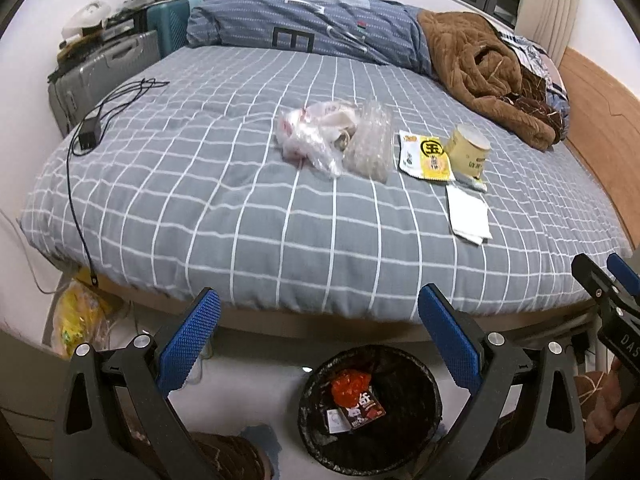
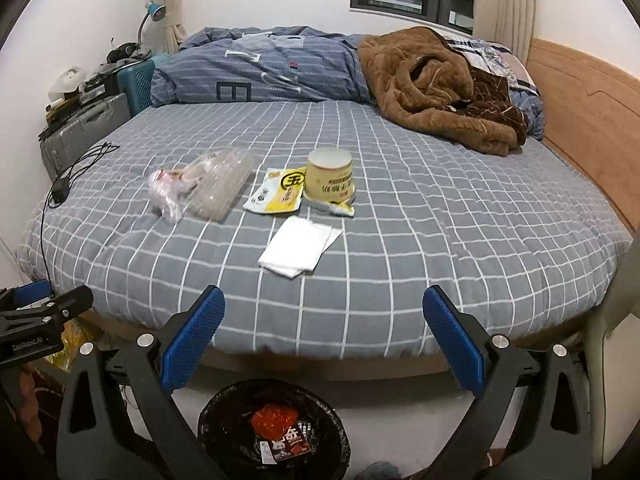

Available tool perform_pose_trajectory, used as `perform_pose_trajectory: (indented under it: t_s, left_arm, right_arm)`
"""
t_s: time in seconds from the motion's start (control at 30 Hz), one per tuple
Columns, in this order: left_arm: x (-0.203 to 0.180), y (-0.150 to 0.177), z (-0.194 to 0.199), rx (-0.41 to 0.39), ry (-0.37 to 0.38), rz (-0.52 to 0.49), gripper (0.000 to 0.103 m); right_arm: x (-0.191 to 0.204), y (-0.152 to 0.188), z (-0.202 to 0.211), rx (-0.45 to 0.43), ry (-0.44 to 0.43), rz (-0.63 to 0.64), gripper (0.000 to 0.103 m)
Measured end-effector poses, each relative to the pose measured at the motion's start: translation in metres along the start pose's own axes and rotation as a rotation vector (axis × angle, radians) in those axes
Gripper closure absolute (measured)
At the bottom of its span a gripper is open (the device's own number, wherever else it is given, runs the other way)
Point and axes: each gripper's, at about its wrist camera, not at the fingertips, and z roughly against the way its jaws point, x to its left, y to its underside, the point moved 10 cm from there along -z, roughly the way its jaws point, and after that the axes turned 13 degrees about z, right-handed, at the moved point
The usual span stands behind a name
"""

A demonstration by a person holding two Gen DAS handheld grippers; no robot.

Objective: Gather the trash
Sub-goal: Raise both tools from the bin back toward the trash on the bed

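Spread left claw (image 1: 320,312) above lined trash bin (image 1: 312,384).

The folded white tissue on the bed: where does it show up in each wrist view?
Left wrist: white tissue lies right of centre, below the yellow cup.
Right wrist: white tissue lies near centre, below the yellow cup.
Shared landmark: the yellow snack packet left of the cup.

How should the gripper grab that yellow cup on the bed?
Grip the cup across its round side wall, coming in level from the bed's near edge. It stands upright, and the right gripper is open and nearest. The yellow packet touches its left side, so mind it.
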Motion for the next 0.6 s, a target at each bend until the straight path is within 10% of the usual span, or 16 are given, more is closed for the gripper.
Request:
perform_pose_trajectory:
  t_s: [0.6]
  left_arm:
    - [-0.007,-0.052,-0.058,0.023,-0.014,-0.009,0.006]
  right_arm:
    - [-0.003,-0.05,-0.07,0.01,-0.029,0.014,0.009]
